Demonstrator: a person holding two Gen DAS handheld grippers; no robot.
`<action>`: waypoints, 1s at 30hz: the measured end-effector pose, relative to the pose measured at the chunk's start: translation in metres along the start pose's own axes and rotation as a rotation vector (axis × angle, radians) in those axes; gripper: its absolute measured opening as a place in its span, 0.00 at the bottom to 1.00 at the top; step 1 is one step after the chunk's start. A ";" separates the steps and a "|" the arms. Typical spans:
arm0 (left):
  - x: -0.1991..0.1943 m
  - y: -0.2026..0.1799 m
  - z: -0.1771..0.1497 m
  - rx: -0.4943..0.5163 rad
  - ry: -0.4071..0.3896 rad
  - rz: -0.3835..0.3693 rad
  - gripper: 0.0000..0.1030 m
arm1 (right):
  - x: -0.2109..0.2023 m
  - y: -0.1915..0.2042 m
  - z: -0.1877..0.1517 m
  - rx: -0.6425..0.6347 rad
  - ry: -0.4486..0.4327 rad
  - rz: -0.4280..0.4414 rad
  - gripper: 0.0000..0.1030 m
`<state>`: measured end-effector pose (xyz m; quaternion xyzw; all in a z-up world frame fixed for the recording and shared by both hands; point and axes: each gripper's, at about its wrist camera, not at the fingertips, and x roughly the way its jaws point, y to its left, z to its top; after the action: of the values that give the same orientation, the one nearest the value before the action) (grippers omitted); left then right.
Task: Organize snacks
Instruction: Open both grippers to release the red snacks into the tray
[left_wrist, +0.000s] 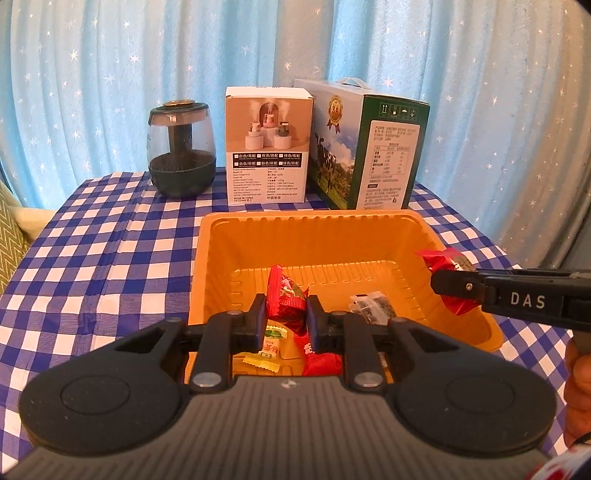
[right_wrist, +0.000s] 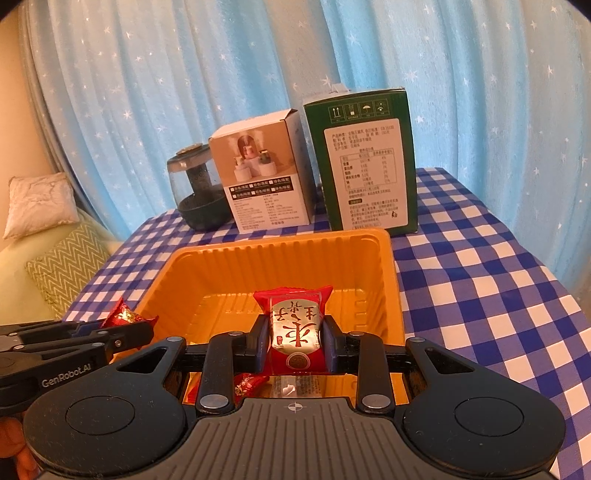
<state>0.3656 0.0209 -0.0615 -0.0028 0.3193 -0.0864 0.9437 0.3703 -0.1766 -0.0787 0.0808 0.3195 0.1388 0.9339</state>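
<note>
An orange plastic tray (left_wrist: 317, 236) sits on the checked table; it also shows in the right wrist view (right_wrist: 258, 254). My left gripper (left_wrist: 286, 314) is shut on a small red snack packet (left_wrist: 286, 295) above the tray's near side. My right gripper (right_wrist: 295, 343) is shut on a red and silver snack packet (right_wrist: 295, 328) over the tray. In the left wrist view the right gripper (left_wrist: 452, 282) comes in from the right with its packet (left_wrist: 445, 260) at the tray's right rim. In the tray lie a yellow candy (left_wrist: 269, 345), a clear dark packet (left_wrist: 371, 304) and a red packet (left_wrist: 321, 360).
At the back of the table stand a dark glass humidifier (left_wrist: 181, 147), a white carton (left_wrist: 267, 147) and a green and blue milk carton (left_wrist: 364, 147). A blue star curtain hangs behind. A sofa with cushions (right_wrist: 48, 251) is at the left.
</note>
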 end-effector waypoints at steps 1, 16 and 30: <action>0.001 0.001 0.000 -0.006 0.001 0.001 0.19 | 0.000 0.000 0.000 -0.001 0.001 0.002 0.29; -0.003 0.018 0.001 -0.050 -0.003 0.041 0.29 | -0.002 -0.004 0.003 0.023 -0.014 0.005 0.29; -0.005 0.019 0.000 -0.048 0.001 0.036 0.32 | 0.005 -0.013 0.003 0.089 -0.017 -0.003 0.49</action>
<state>0.3648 0.0403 -0.0599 -0.0194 0.3217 -0.0617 0.9446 0.3783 -0.1881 -0.0823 0.1231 0.3175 0.1225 0.9322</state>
